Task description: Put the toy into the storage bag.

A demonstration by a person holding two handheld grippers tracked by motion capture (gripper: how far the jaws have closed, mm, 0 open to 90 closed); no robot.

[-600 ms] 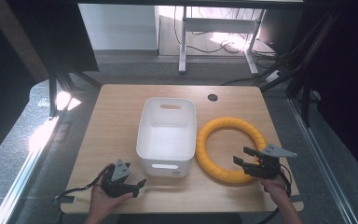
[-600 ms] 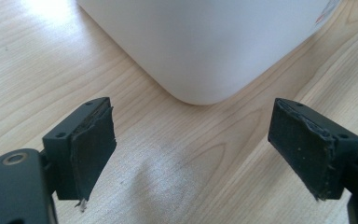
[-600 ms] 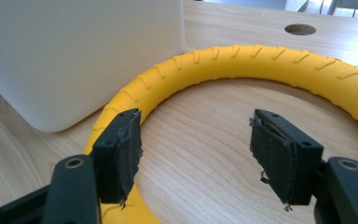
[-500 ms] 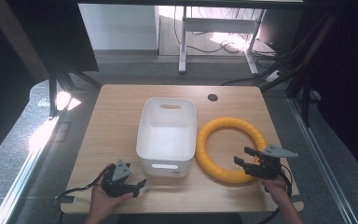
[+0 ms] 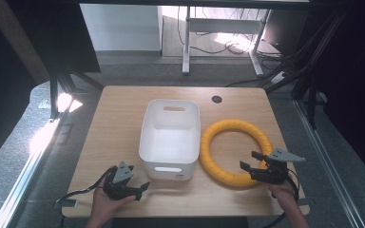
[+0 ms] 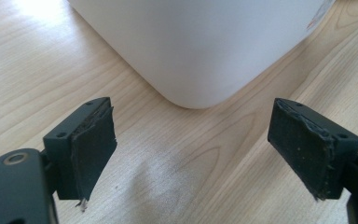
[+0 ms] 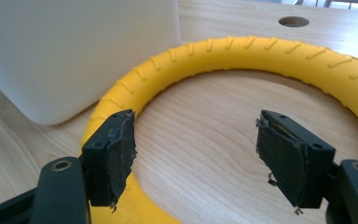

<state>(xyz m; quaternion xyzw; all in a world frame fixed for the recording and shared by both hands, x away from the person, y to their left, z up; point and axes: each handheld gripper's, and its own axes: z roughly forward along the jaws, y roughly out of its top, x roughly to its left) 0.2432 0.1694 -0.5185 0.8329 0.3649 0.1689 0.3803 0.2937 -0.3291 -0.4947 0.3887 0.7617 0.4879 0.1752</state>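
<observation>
A white plastic bin stands in the middle of the wooden table, empty inside. To its right lies a ribbed yellow ring, flat on the wood. My left gripper is open near the bin's front left corner, nothing between its pads. My right gripper is open over the ring's near right part; in the right gripper view the yellow ring curves under the left pad, and the bin's wall rises at the left.
A round cable hole sits in the table near its far edge. Beyond the table stand a white desk frame with cables on the floor. Black cables trail from the left gripper along the front edge.
</observation>
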